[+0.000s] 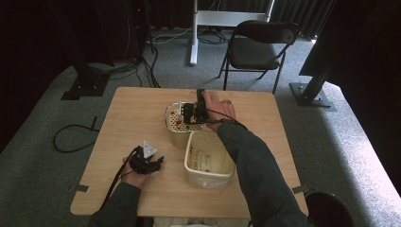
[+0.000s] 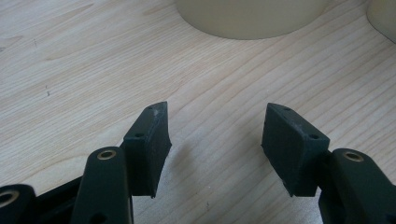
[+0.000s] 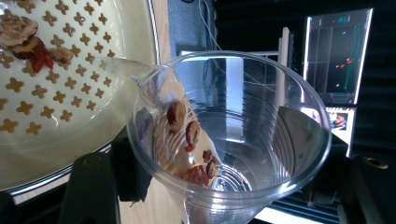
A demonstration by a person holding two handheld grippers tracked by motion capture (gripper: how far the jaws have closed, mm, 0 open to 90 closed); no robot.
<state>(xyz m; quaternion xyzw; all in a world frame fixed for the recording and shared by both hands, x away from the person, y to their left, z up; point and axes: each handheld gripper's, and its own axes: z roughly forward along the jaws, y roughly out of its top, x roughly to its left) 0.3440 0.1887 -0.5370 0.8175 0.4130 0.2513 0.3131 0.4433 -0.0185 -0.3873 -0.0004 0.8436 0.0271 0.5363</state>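
My right gripper (image 1: 193,112) is shut on a clear plastic cup (image 3: 243,140), tipped toward a cream strainer (image 1: 176,118) with cross-shaped holes. In the right gripper view a thin stream of liquid runs from the cup's lip into the strainer (image 3: 70,93), where a few red and brown fruit pieces (image 3: 28,42) lie. More red pieces (image 3: 189,140) cling to the cup's inner wall. My left gripper (image 1: 152,163) rests low over the table at the front left. Its jaws (image 2: 215,140) stand open above bare wood, holding nothing.
A cream rectangular tub (image 1: 189,153) stands just in front of the strainer, under the right forearm. The base of a cream container (image 2: 252,18) lies ahead of the left gripper. A folding chair (image 1: 257,47) stands beyond the table's far edge, with cables (image 1: 71,139) on the floor at left.
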